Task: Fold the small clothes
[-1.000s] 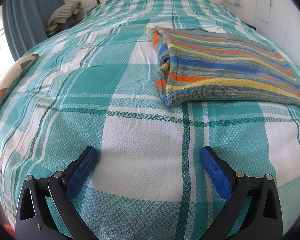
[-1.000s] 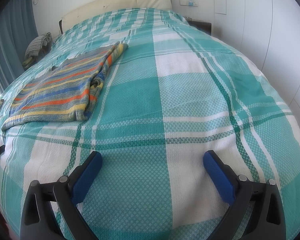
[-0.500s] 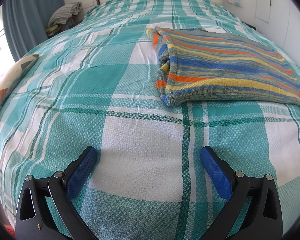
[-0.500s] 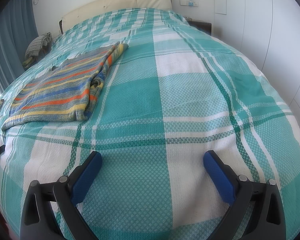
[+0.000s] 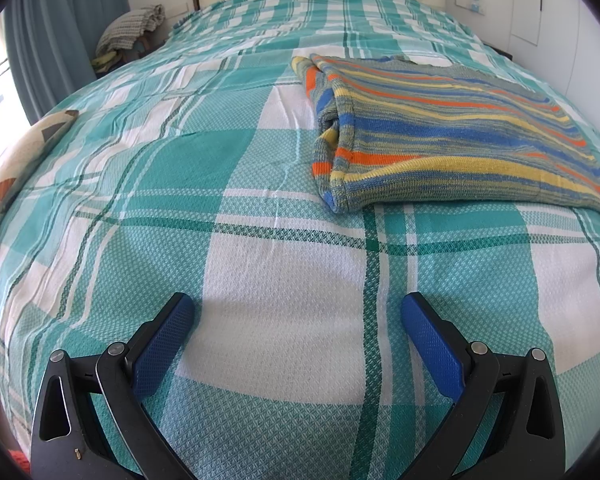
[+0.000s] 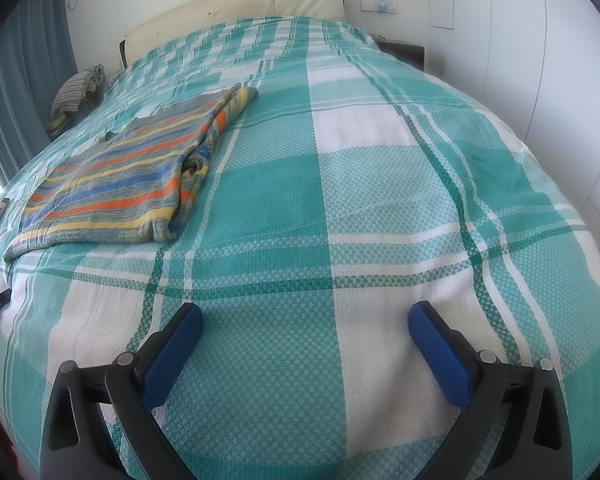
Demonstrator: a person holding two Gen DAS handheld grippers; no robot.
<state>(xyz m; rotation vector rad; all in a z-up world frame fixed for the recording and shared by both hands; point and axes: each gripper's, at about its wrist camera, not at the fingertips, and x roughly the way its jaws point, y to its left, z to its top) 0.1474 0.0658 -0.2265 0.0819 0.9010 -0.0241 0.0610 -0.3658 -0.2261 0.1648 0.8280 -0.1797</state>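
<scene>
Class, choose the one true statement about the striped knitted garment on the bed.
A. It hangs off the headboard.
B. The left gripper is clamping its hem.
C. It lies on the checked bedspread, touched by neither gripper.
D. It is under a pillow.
C: the striped garment rests flat on the checked bedspread, while the left gripper and right gripper are both open, well short of it.

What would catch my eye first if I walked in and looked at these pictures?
The striped sweater, in orange, blue and yellow, lies partly folded on the bed, ahead and to the right in the left view and off to the left in the right view. Under it spreads the teal and white checked bedspread, filling nearly everything. At the bottom of each picture sits a black gripper, left gripper and right gripper, blue-padded jaws wide apart and holding nothing.
</scene>
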